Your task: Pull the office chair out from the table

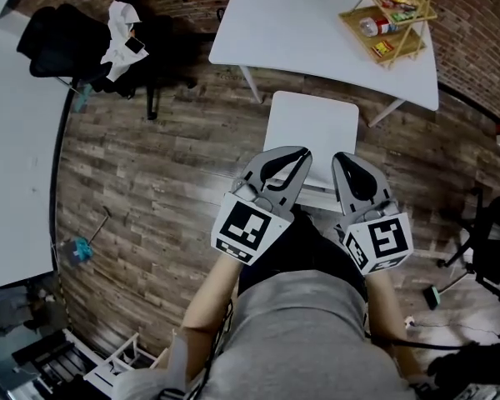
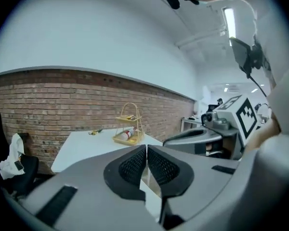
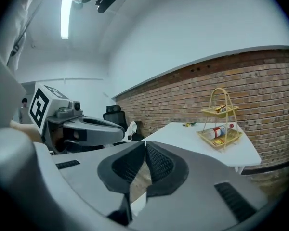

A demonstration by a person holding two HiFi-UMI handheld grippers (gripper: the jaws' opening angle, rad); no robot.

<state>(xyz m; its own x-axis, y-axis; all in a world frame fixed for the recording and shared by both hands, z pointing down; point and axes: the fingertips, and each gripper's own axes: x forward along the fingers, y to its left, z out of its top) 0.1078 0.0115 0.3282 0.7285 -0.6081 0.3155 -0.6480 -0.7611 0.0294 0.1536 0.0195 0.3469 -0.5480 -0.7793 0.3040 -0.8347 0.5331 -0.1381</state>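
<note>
Bare floor [image 1: 158, 169] lies left of the chair [image 1: 312, 127] near the table [image 1: 258, 32] edge; my left gripper [image 1: 303, 152] and right gripper [image 1: 338, 157] are closed, empty.

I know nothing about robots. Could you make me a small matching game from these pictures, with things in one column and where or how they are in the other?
Things:
1. wire rack
2. white cloth
3. left tongs
4. bottle

Place or state:
A. shut, holding nothing
B. draped on the black chair
C. lying in the rack's lower tier
D. standing on the white table

Pairs: 1-D, 2-B, 3-A, 4-C
</note>
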